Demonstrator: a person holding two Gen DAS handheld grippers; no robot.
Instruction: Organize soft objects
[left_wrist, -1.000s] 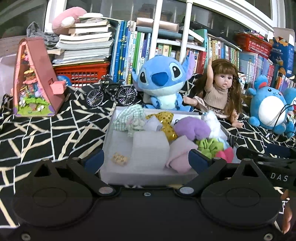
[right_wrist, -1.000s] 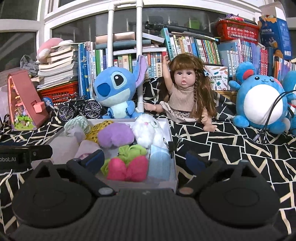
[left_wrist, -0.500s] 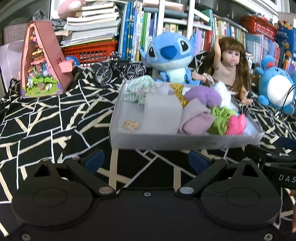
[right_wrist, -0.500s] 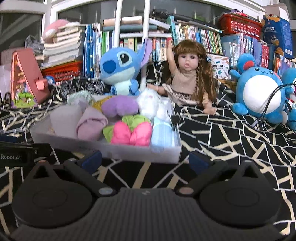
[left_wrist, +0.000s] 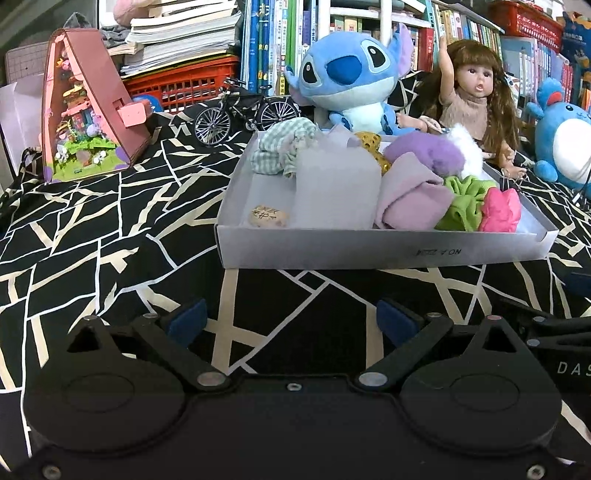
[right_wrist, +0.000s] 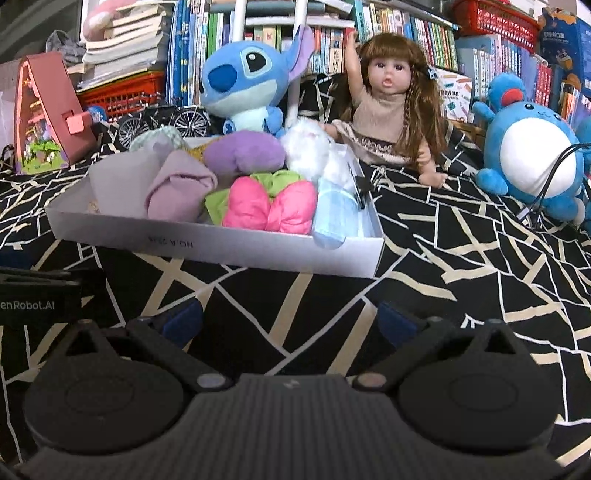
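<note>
while both the left gripper (left_wrist: 291, 321) and right gripper (right_wrist: 290, 319) are held open and empty, the overfilled tray (right_wrist: 207, 248) ahead is easily nudged — the blue mask (right_wrist: 334, 218) could be spilled.

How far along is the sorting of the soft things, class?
Looks done: the tray already holds the soft items, such as the pink bow and purple cushion. In hand: nothing; the left hand-held gripper and right hand-held gripper are open, short of the tray. Left: seemingly nothing loose.
</note>
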